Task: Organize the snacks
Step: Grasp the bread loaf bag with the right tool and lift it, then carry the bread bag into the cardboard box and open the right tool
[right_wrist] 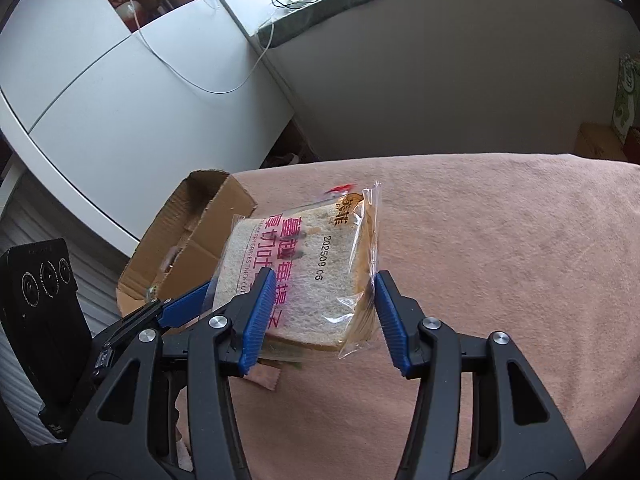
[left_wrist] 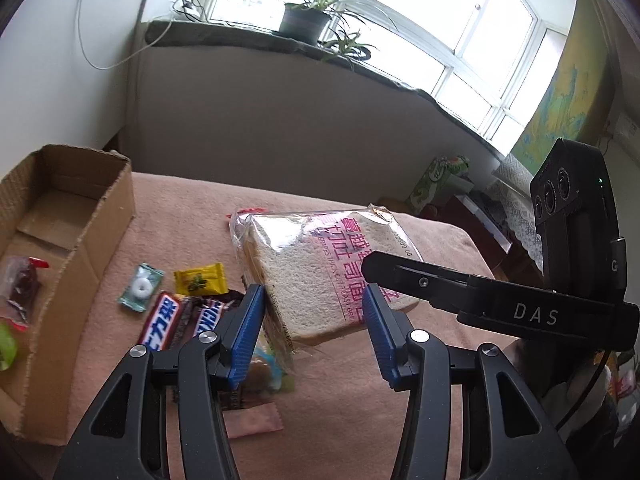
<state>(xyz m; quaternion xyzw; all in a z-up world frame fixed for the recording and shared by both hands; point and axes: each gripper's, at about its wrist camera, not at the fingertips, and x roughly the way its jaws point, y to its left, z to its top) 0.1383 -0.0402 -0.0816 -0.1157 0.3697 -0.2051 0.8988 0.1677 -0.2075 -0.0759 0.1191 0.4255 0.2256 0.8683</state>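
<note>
both the left gripper (left_wrist: 314, 332) and right gripper (right_wrist: 322, 320) stand wide around the bread bag (right_wrist: 296, 276); close gently on its edges, then carry it to the cardboard box (left_wrist: 100, 240) beside it.

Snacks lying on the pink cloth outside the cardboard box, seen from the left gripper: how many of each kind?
Bagged toast bread: 1
Chocolate bars: 2
Yellow-wrapped sweet: 1
Ring mint in green wrapper: 1
Pink sachet: 1
Light blue packet, half hidden: 1
Total: 7
</note>
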